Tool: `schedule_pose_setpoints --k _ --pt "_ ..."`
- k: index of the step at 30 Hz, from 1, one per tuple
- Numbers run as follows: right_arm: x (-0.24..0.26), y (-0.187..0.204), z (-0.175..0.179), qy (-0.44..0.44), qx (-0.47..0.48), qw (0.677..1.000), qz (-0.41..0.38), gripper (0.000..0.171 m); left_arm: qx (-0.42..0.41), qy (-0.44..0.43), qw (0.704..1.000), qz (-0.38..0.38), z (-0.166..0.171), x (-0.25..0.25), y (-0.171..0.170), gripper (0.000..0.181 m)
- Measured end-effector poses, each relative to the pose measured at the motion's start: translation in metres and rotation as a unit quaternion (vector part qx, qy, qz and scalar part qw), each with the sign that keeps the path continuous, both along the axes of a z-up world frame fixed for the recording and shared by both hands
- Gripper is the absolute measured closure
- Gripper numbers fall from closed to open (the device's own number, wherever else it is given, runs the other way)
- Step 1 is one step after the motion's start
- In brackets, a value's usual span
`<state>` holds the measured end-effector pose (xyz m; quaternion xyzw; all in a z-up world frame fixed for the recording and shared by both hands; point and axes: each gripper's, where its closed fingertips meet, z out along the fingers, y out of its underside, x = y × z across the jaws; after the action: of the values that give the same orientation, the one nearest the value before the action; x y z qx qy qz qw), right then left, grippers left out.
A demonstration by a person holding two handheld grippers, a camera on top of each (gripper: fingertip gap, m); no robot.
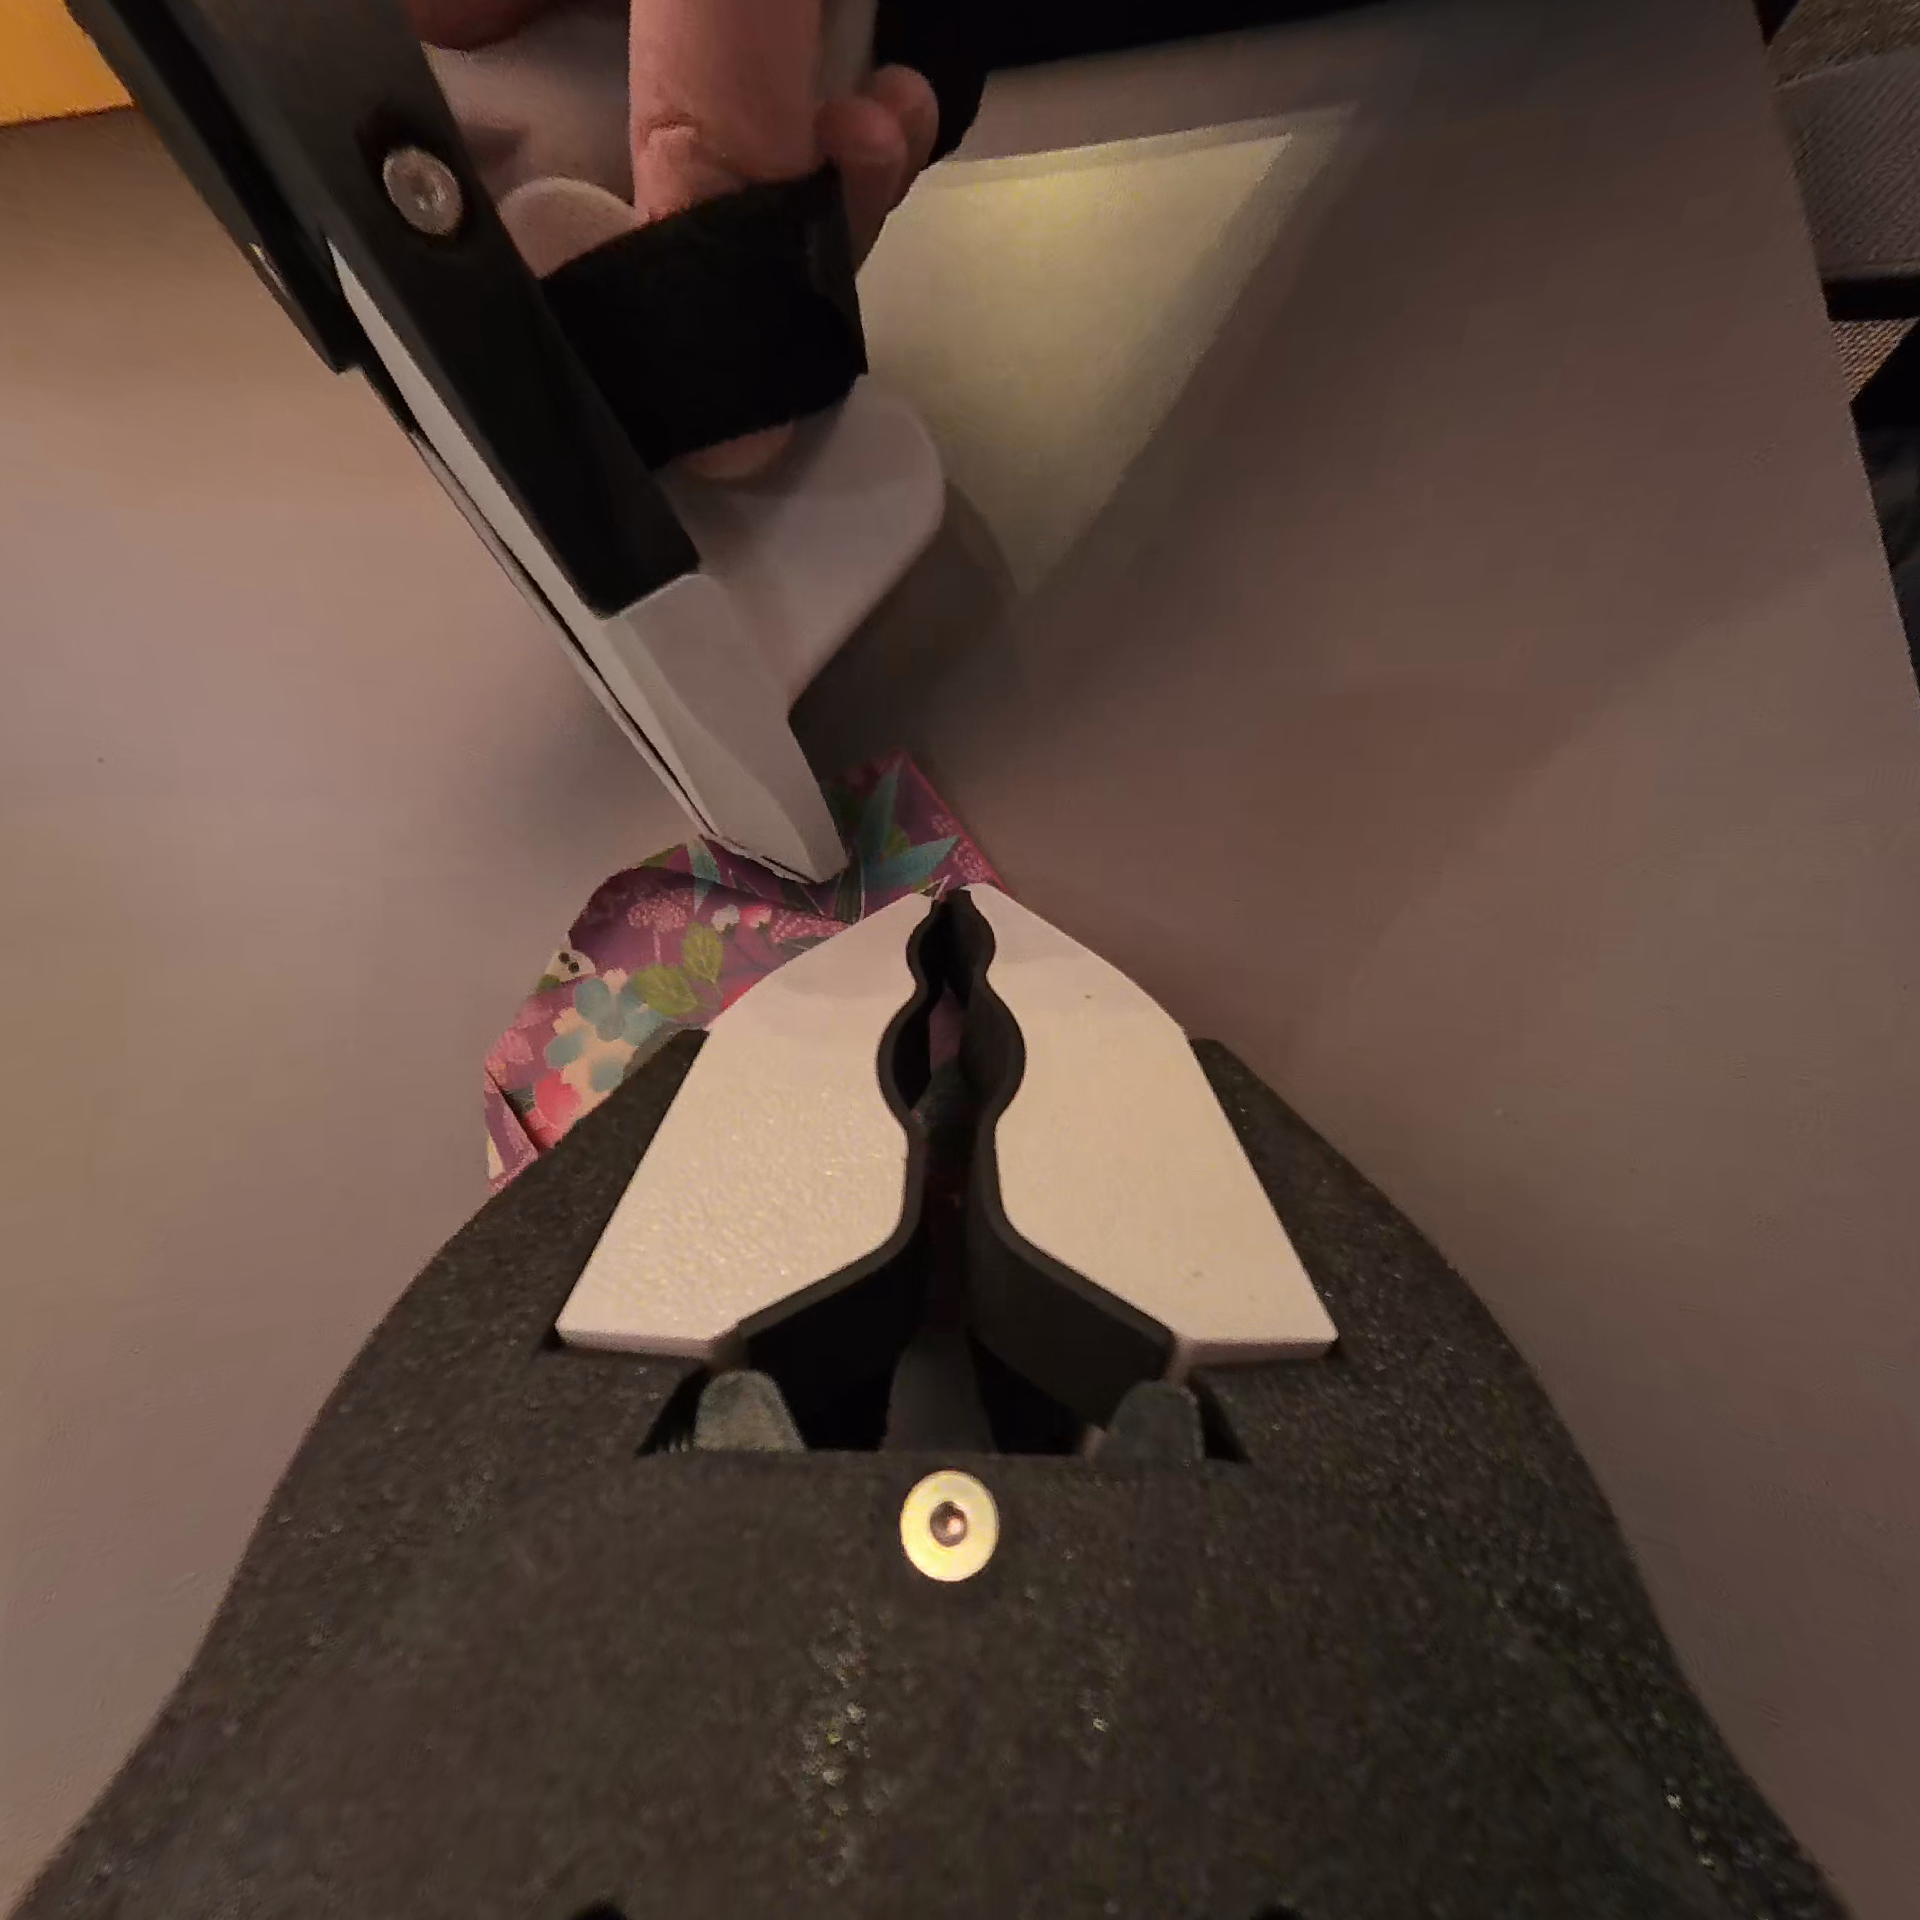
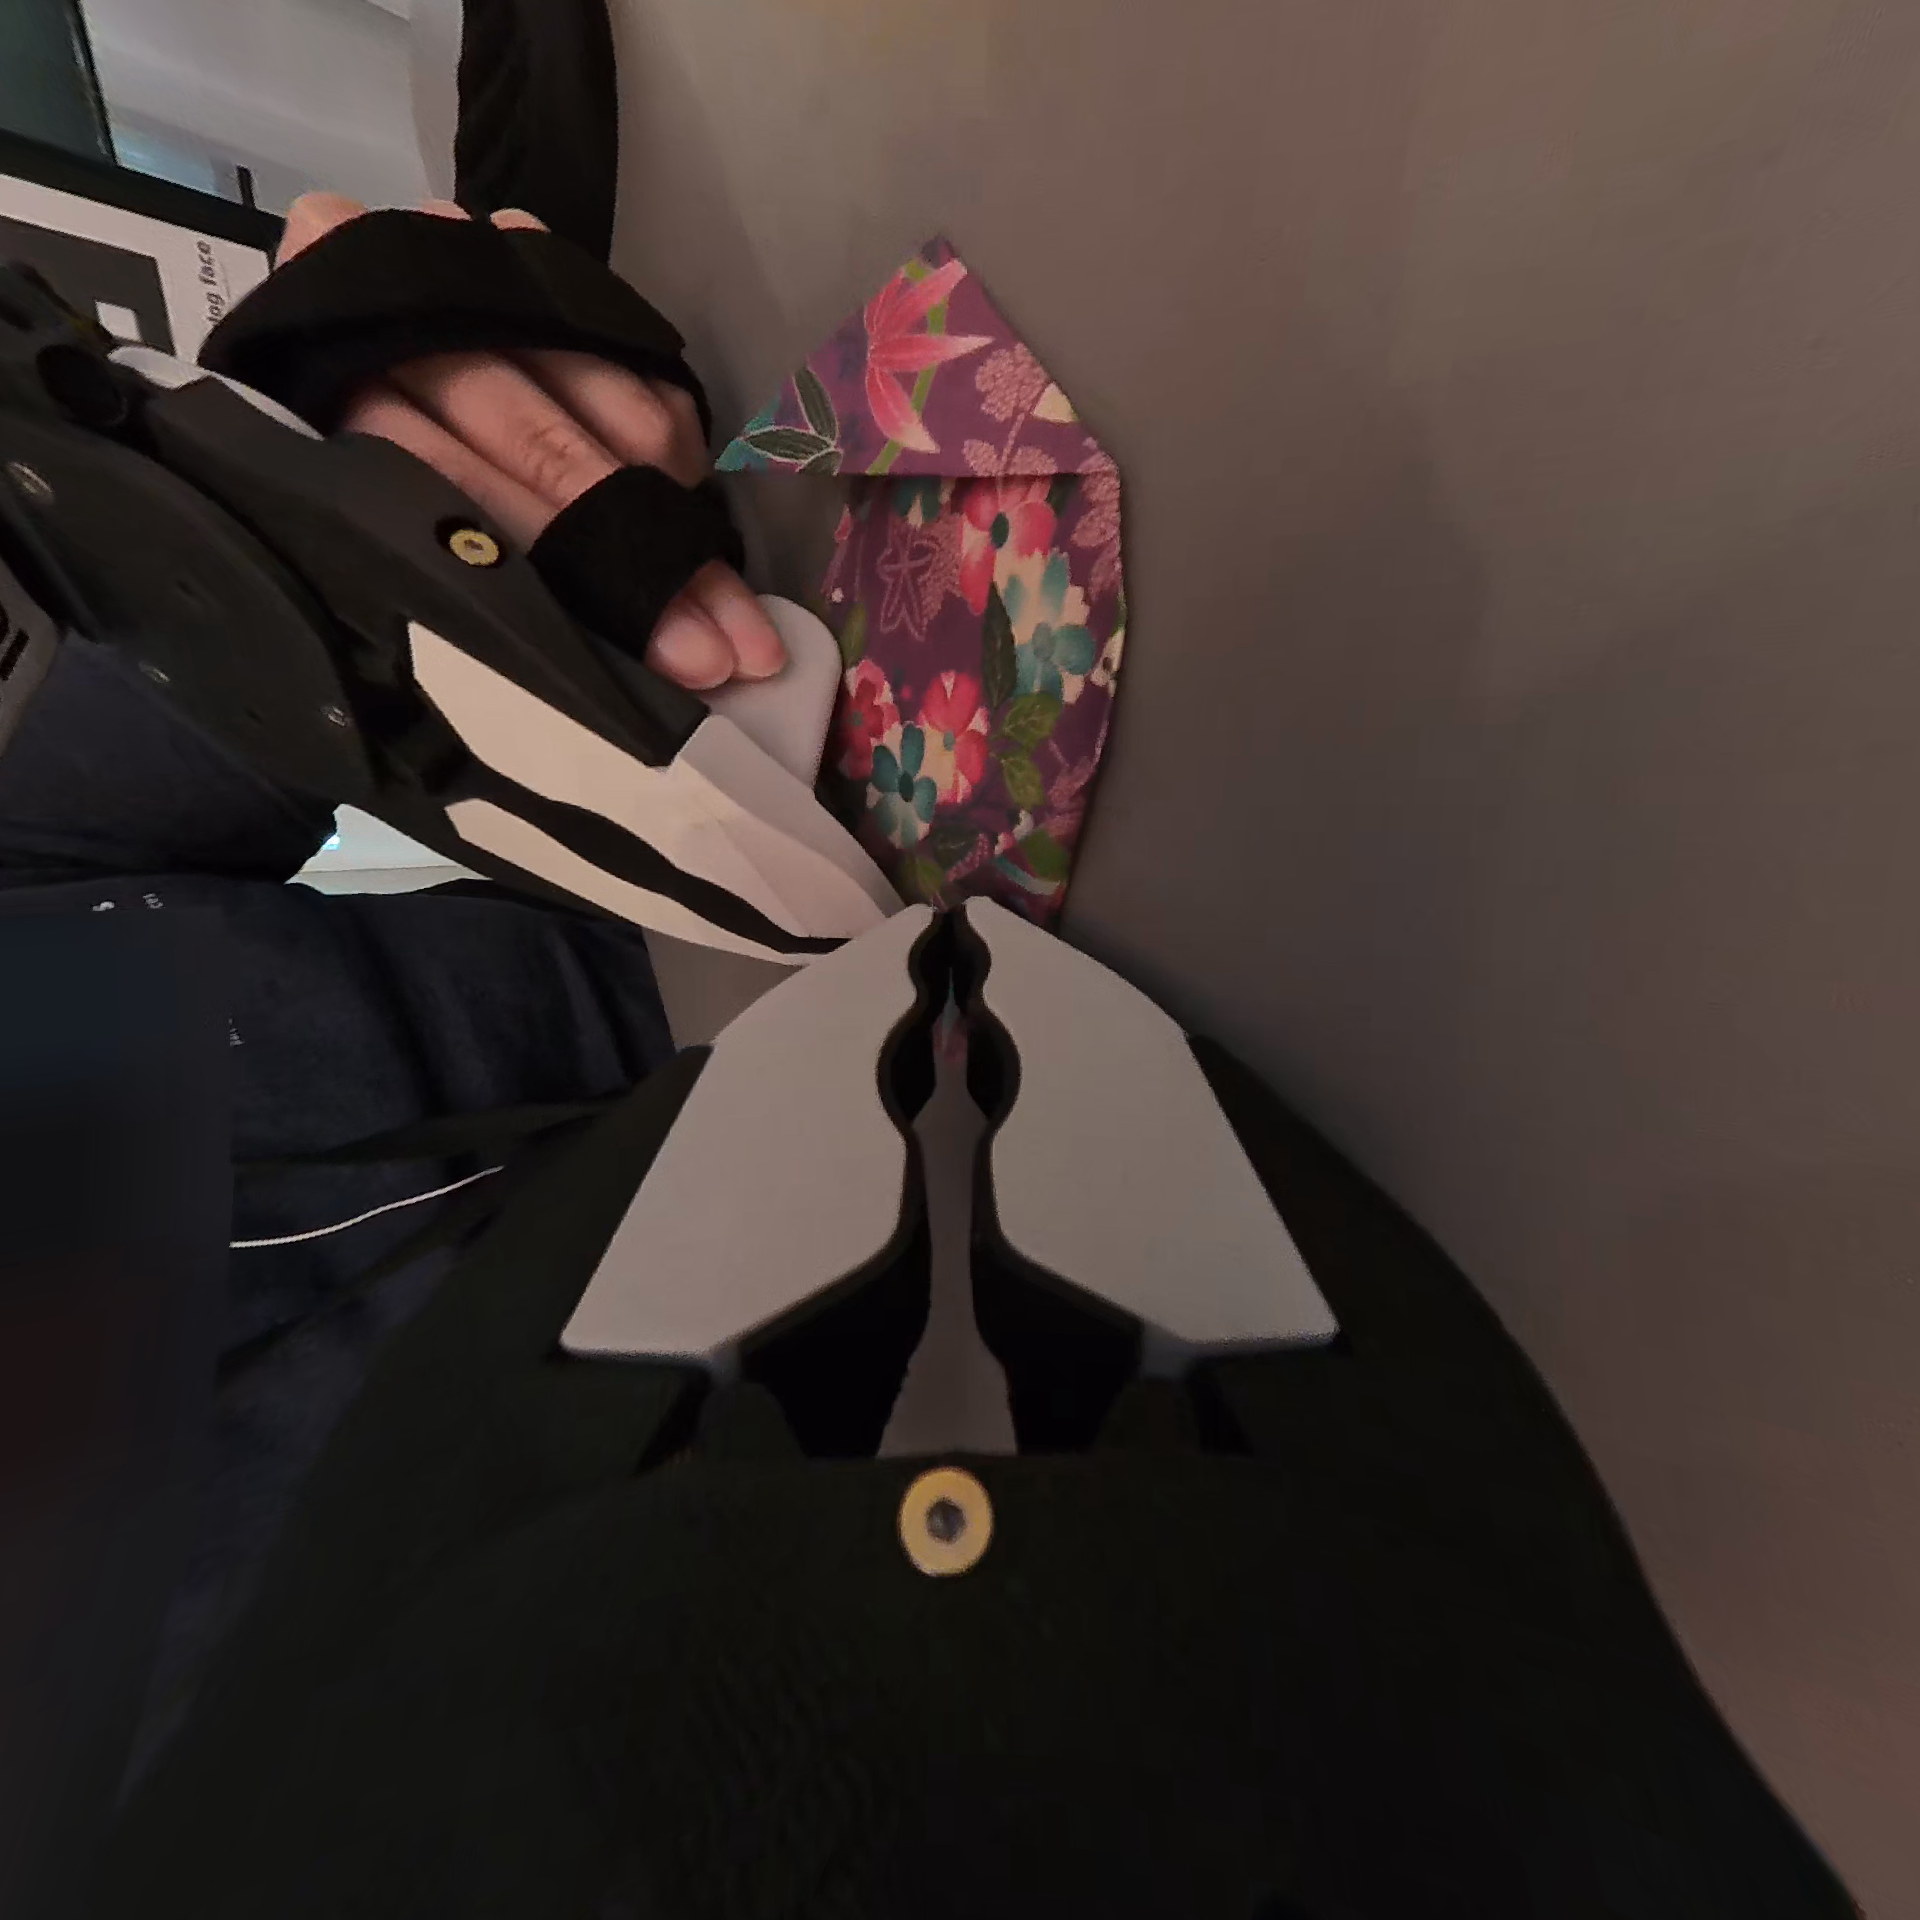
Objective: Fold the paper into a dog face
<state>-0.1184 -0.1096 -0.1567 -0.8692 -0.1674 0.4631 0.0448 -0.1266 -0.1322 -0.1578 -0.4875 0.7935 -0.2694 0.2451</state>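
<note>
The left hand-held gripper (image 1: pixel 951 899) comes in from the person's side with its fingers drawn together over the near corner of the paper (image 2: pixel 966 644); whether they actually pinch a layer is hidden beneath them. The paper, purple with flowers, lies flat on the grey bench (image 2: pixel 1455 520), already folded to a long pointed shape whose axis runs straight ahead of the right hand-held gripper (image 2: pixel 951 914). That one is also clenched, tips touching the same near corner, right beside the left one's tips. Both are equally near; judging by this, the next crease will turn on that shared corner.
</note>
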Motion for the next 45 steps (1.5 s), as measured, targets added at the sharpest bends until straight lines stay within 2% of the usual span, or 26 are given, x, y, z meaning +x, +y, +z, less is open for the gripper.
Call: schedule_pose_setpoints --k 12,27,45 --pt "-0.002 0.004 -0.001 -0.010 -0.017 1.000 0.002 0.169 0.014 -0.004 1.000 0.001 0.000 0.000 0.000 0.180" --pt "-0.005 0.018 -0.002 -0.043 0.008 0.999 -0.011 0.170 0.013 -0.006 1.000 0.004 0.000 0.000 0.000 0.180" --pt "-0.006 0.033 0.000 0.011 -0.015 0.999 -0.027 0.170 0.011 -0.005 1.000 0.002 0.000 0.000 0.000 0.180"
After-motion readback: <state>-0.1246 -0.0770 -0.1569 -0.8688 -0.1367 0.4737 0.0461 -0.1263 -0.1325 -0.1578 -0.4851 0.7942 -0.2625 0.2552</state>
